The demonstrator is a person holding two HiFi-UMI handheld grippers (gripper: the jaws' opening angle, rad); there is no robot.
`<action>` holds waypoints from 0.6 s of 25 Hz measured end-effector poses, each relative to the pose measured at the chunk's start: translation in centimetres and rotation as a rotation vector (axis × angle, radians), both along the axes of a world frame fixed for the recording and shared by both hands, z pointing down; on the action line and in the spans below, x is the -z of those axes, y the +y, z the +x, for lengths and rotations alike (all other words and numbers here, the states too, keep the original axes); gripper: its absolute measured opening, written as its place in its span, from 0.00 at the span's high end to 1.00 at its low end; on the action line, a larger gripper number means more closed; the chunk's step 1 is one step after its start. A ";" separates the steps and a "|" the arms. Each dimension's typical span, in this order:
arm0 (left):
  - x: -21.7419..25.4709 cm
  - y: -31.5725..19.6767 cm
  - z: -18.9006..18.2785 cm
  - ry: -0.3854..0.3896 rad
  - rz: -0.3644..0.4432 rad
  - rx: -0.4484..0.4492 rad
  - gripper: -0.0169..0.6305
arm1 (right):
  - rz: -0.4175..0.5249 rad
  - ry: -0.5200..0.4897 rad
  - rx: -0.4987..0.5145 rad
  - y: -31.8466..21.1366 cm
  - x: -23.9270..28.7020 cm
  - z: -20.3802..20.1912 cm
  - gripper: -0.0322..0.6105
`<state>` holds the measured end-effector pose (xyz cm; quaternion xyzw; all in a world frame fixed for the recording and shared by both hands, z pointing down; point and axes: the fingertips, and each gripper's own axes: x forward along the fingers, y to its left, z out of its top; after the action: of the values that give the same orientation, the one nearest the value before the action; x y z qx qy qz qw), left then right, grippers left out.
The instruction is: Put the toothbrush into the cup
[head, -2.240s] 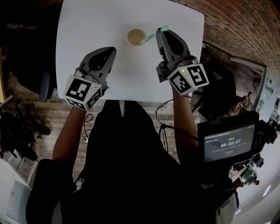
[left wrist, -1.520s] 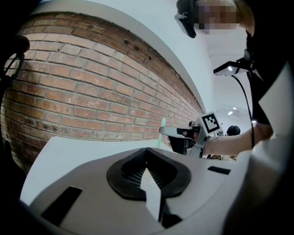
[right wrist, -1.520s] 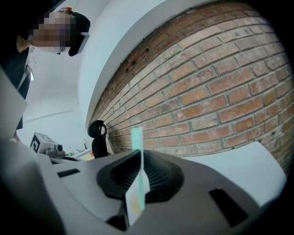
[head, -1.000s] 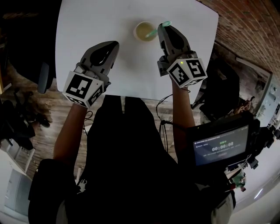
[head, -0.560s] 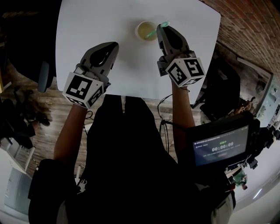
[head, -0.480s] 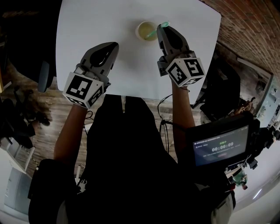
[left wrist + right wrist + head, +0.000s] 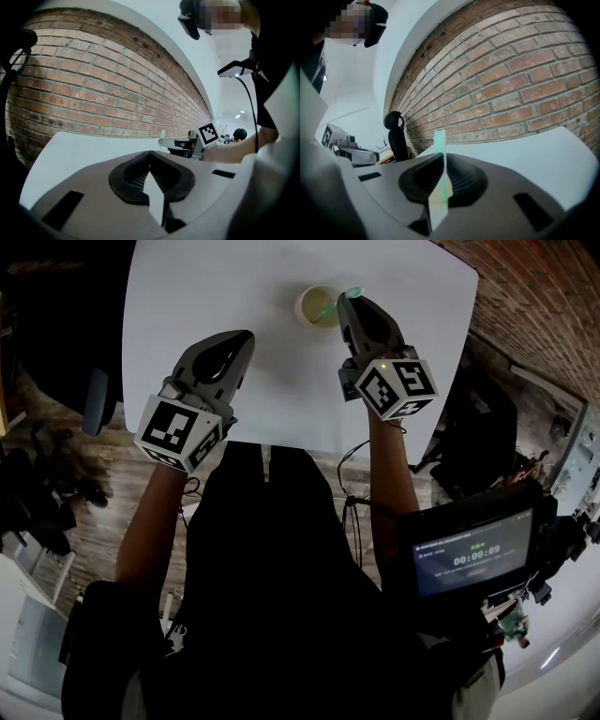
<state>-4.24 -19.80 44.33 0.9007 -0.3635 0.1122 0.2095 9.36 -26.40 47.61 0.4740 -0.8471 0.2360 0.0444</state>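
well, slim toothbrush (image 7: 352, 292) (green), round cup (image 7: 303, 306)

**Legible markings, head view.** Timer digits 00:00:09 shown on dark screen (image 7: 478, 557), lower right. Smaller lines above digits too small to be read. Black-and-white square code markers borne on left cube (image 7: 178, 435) and right cube (image 7: 394, 388). Nothing else legible.

White table (image 7: 187, 296). At its 12 o'clock, a cream cup (image 7: 315, 298) and a mint-green toothbrush (image 7: 439, 140). The left gripper (image 7: 246, 335) and right gripper (image 7: 345, 302) are grey, with black-and-white square markers. Red-brown brick wall (image 7: 511, 79), pale mortar lines. Black chair (image 7: 396, 136).
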 end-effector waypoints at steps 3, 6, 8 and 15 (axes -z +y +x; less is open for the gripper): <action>0.0 0.0 -0.1 -0.003 0.001 0.001 0.97 | -0.006 0.003 -0.002 -0.1 -0.3 0.0 0.91; 0.1 0.1 -0.2 -0.006 0.000 0.002 0.97 | -0.007 0.002 -0.005 -0.3 -0.4 0.1 0.91; 0.0 0.1 -0.3 -0.007 -0.003 0.004 0.97 | -0.008 0.003 -0.009 -0.5 -0.5 0.2 0.91; 0.0 0.4 -0.4 -0.016 -0.015 -0.001 0.97 | -0.017 0.006 -0.022 -1.3 -0.9 0.7 0.91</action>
<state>-4.62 -19.44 44.38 0.8984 -0.3637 0.1225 0.2135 10.03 -27.70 48.53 0.4838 -0.8396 0.2422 0.0486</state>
